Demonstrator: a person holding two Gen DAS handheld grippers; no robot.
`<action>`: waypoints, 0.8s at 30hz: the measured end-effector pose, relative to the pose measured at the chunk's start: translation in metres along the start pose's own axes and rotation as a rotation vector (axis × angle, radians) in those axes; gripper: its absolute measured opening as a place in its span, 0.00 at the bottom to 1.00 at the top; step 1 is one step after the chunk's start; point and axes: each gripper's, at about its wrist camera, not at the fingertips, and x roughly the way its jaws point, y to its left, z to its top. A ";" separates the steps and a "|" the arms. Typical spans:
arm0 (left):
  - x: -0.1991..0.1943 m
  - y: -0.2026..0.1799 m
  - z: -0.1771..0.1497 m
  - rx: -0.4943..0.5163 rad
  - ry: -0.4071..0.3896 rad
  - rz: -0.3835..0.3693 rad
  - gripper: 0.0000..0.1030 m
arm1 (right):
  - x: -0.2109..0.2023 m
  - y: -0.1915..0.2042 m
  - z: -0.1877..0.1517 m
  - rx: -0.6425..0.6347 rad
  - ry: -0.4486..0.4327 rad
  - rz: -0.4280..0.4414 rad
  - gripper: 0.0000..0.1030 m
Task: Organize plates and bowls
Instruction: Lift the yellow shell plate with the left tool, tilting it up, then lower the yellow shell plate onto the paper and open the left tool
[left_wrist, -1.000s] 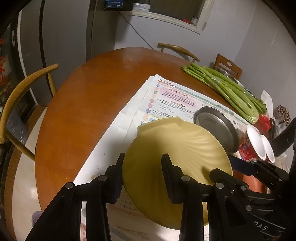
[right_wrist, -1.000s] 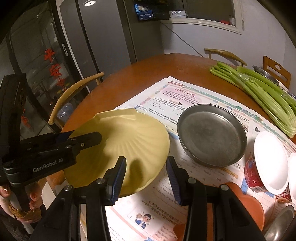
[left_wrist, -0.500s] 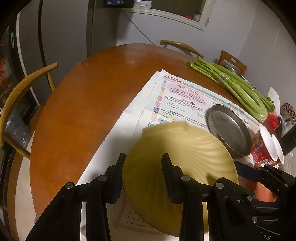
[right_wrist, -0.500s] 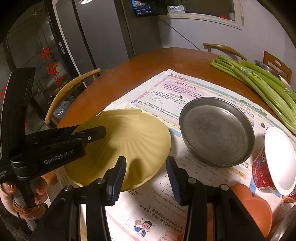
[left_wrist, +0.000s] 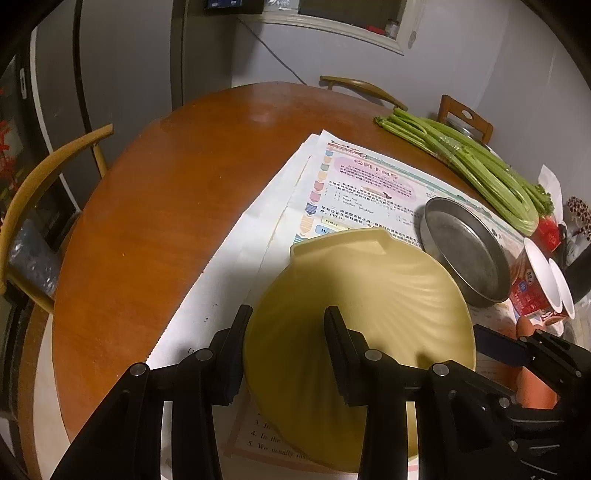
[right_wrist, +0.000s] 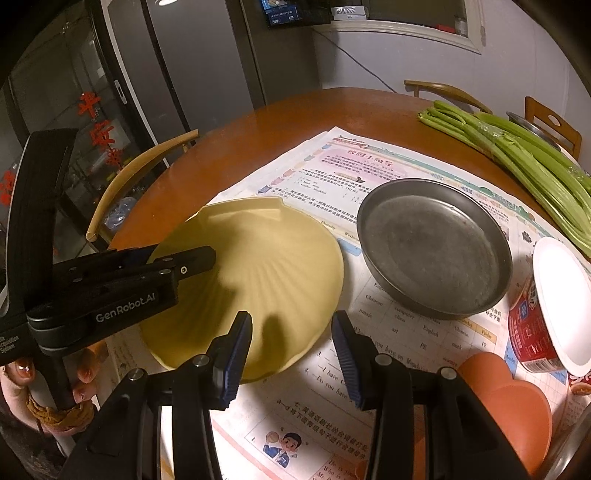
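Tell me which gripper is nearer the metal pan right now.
Right. The right gripper hangs open just short of the metal pan, to its near left. The left gripper sits over the yellow shell plate, farther left.

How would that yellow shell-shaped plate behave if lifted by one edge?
The yellow plate looks moulded and stiff, so it should probably hold its shape rather than flop. Its smooth, glossy ribbed surface might slip in a narrow grip. Held at one edge by the left gripper, such a wide plate would likely tilt or sag.
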 end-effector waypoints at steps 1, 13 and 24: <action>0.000 0.000 0.000 0.002 -0.001 0.000 0.40 | -0.001 0.000 0.000 0.000 0.000 0.001 0.44; -0.008 0.001 0.000 0.000 -0.026 0.003 0.42 | -0.006 -0.004 -0.003 0.014 -0.022 0.014 0.44; -0.035 0.004 -0.002 -0.023 -0.066 0.003 0.43 | -0.019 -0.005 -0.005 0.019 -0.046 0.031 0.44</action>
